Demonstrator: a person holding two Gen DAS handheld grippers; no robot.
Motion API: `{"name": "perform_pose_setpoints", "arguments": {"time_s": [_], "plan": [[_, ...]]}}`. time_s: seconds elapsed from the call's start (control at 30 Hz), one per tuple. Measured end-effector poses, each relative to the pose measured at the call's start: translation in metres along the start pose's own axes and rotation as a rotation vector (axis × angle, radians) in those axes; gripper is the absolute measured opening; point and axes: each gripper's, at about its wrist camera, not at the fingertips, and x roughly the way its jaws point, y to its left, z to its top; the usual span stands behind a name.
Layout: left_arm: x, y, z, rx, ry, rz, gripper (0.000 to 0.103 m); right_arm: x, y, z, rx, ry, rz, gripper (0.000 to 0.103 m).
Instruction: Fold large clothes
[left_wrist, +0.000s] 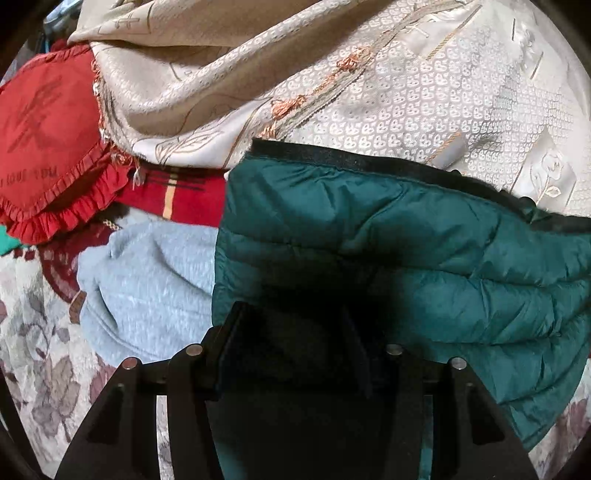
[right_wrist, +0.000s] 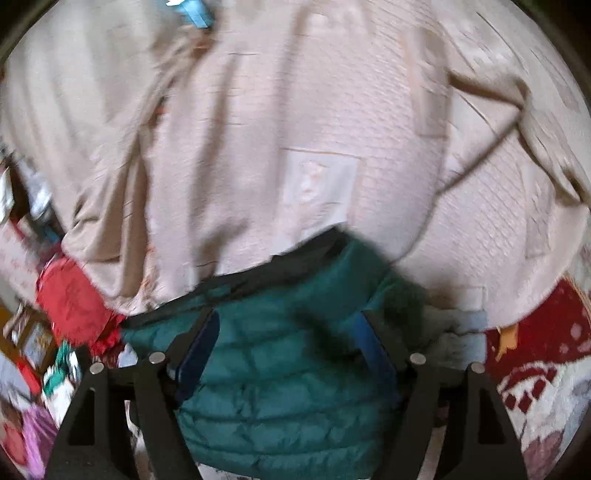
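In the left wrist view, a dark green quilted jacket is seen filling the centre and right of the frame. Its shell is puffy, stitched in horizontal channels, creased, and edged along the top with a black band. It lies on a cream patterned bedspread, whose bunched folds rise behind it. The left gripper is set low over the jacket's near edge; its fingers are parted at a moderate width, and green fabric is seen between them in deep shadow, so whether anything is pinched cannot be told. To the left of the jacket a light blue fleecy garment is spread on a floral cover. A red frilled cushion and a red plaid cloth are placed behind it.

In the right wrist view, which is blurred, the same jacket is shown at bottom centre, its black-banded top edge against the cream bedspread. The right gripper is held over the jacket with its blue-padded fingers spread wide on either side of the quilted fabric; no grip on the cloth can be made out. The red cushion is seen at the left, and a red and white patterned blanket at the right.

No containers are visible in either view.
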Motion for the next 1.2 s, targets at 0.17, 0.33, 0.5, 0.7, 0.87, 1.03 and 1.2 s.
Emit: {"name": "perform_pose_setpoints", "arguments": {"time_s": [0.17, 0.33, 0.5, 0.7, 0.87, 1.03, 1.2], "plan": [[0.005, -0.003, 0.010, 0.010, -0.018, 0.012, 0.033, 0.072, 0.029, -0.019, -0.130, 0.147, -0.033, 0.079], [0.013, -0.005, 0.017, 0.026, -0.040, 0.027, 0.033, 0.132, 0.040, -0.017, -0.271, 0.136, -0.180, 0.079], [0.020, -0.011, 0.019, 0.061, -0.075, 0.053, 0.036, 0.175, 0.012, -0.018, -0.202, 0.153, -0.220, 0.080], [0.024, -0.009, 0.022, 0.055, -0.070, 0.055, 0.039, 0.171, 0.013, -0.018, -0.203, 0.160, -0.222, 0.081], [0.024, -0.007, 0.022, 0.043, -0.065, 0.052, 0.040, 0.141, 0.015, -0.015, -0.151, 0.146, -0.178, 0.081], [0.024, -0.008, 0.023, 0.046, -0.066, 0.065, 0.040, 0.116, 0.040, -0.019, -0.209, 0.108, -0.125, 0.083], [0.026, -0.009, 0.024, 0.049, -0.066, 0.065, 0.040, 0.118, 0.077, -0.016, -0.264, 0.090, -0.012, 0.083]]}}
